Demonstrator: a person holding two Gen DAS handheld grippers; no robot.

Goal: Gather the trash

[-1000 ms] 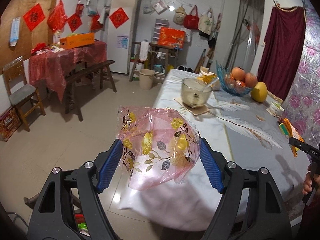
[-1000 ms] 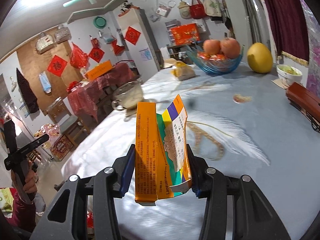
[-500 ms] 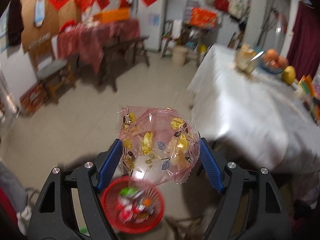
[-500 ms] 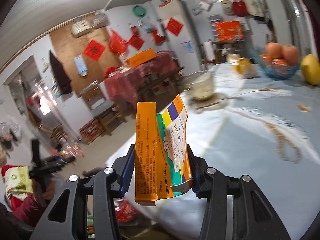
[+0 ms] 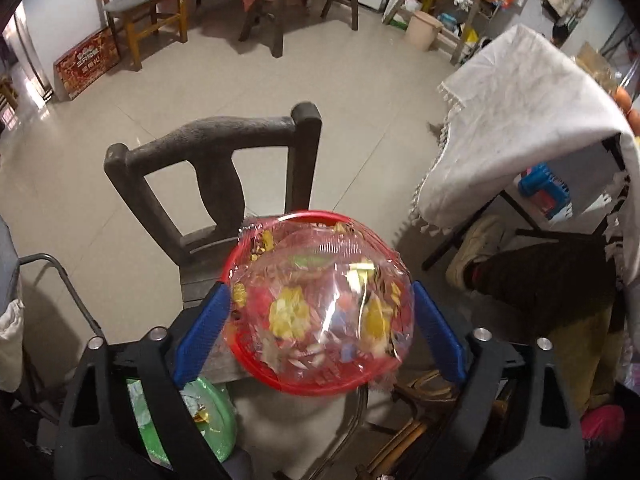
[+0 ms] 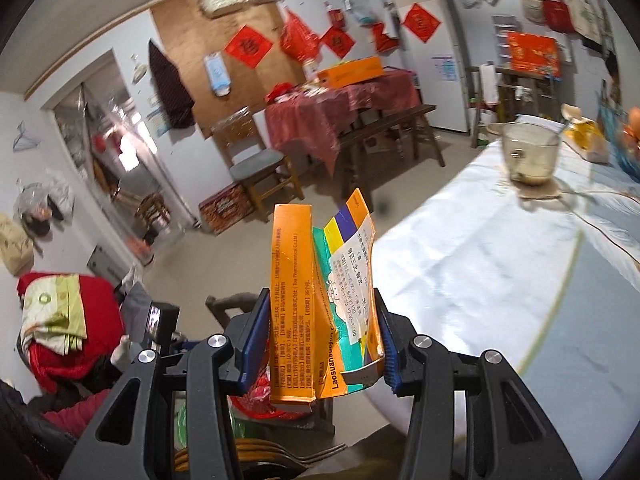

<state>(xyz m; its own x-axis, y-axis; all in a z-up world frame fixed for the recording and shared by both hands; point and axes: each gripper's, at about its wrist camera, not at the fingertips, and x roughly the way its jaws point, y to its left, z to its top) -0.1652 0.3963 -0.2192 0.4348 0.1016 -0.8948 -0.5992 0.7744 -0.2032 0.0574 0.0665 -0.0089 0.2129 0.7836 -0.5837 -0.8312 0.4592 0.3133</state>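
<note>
The left gripper [image 5: 320,328] points down over the red basket [image 5: 320,386] on the dark chair [image 5: 216,160]; its fingers [image 5: 202,330] have just spread, and the floral plastic wrapper [image 5: 320,300] sits loose between them above the basket. The right gripper [image 6: 318,344] clenches an orange medicine box [image 6: 292,312], beside the white worktop [image 6: 480,264].

Chair back [image 5: 224,140] blocks behind the red basket [image 5: 256,372], draped surface [image 5: 520,120] crowds the right, floor [image 5: 360,80] beyond's open.
</note>
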